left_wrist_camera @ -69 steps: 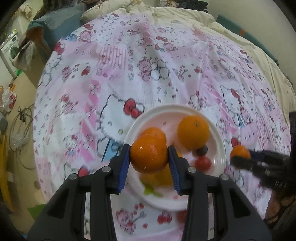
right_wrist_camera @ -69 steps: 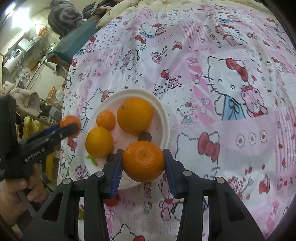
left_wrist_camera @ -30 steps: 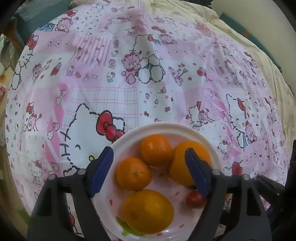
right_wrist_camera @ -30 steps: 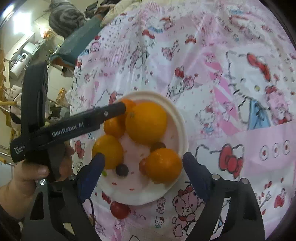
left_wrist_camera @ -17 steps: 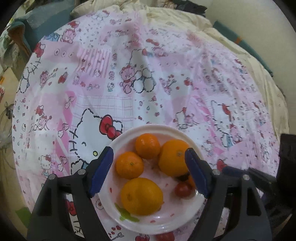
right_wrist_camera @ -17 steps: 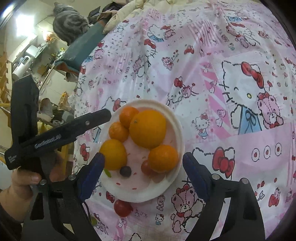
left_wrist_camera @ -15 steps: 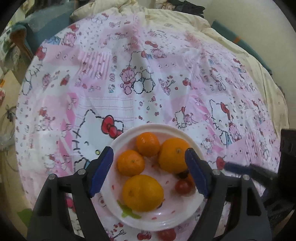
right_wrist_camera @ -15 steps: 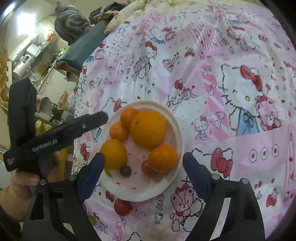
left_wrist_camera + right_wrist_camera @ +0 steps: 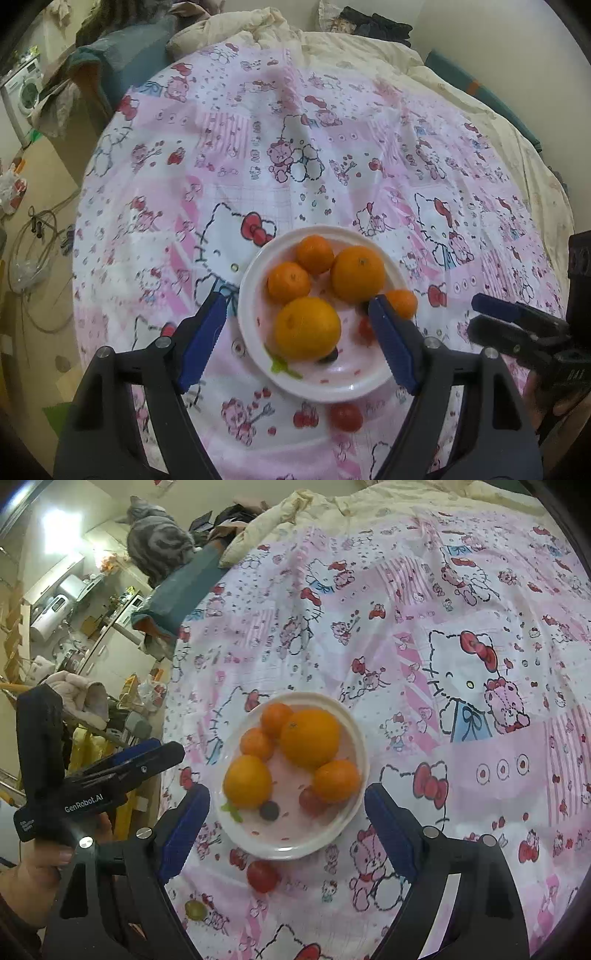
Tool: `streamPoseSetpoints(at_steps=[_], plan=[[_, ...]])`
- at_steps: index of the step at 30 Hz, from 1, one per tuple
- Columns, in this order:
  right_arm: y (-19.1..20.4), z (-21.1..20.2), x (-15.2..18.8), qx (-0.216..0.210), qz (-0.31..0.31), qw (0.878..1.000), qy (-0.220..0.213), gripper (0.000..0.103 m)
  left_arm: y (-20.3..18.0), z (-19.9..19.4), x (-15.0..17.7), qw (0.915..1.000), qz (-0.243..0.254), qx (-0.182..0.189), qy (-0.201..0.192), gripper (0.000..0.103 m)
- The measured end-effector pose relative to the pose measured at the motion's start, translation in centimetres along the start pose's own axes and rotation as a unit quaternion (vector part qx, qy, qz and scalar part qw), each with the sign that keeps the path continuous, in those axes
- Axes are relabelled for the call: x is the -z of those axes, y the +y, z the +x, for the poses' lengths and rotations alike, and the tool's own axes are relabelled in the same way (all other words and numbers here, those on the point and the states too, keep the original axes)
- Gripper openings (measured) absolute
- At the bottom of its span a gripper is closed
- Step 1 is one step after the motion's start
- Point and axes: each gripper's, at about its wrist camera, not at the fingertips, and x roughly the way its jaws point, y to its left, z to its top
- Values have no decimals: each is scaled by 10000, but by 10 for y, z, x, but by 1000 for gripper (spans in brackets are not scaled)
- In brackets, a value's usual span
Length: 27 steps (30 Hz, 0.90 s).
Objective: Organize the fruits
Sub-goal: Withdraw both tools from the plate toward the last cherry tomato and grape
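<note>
A white plate (image 9: 258, 273) (image 9: 354, 734) on the Hello Kitty cloth holds several oranges, among them a large one (image 9: 357, 274) (image 9: 310, 737), plus a red tomato (image 9: 309, 800) and a dark grape (image 9: 269, 810). A second red tomato (image 9: 345, 417) (image 9: 262, 876) lies on the cloth just in front of the plate. A small green fruit (image 9: 195, 910) lies near it. My left gripper (image 9: 299, 343) is open and empty, raised over the plate's near side. My right gripper (image 9: 284, 823) is open and empty, also above the plate's near edge.
The cloth-covered round surface (image 9: 295, 147) drops off at its left edge to a floor with cables (image 9: 33, 258). A cream duvet (image 9: 369, 48) lies behind. A grey cat (image 9: 159, 546) sits at the back left in the right wrist view.
Both grippers released their oranges onto the plate, opened wide, and have drawn back and up, so the plate looks smaller and farther.
</note>
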Motion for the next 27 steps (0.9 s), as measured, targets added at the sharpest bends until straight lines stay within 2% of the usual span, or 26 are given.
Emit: streamPoseSetpoints(at_steps=[7,13,19,27], plan=[[4,-23,13,0,54,9999,-118,89,0,-17,35,10000,21,-32,15,77],[2,-30,31,4,223,9997,-75,89,-2,-20,66,9996,167,-142,179,77],[4,-30,51,77,277,9996,39,89,-5,-32,86,9993,218,-246,191,77],[3,-18,70,129,432,9986,279,89,4,-39,107,9991,24,-347,260,77]])
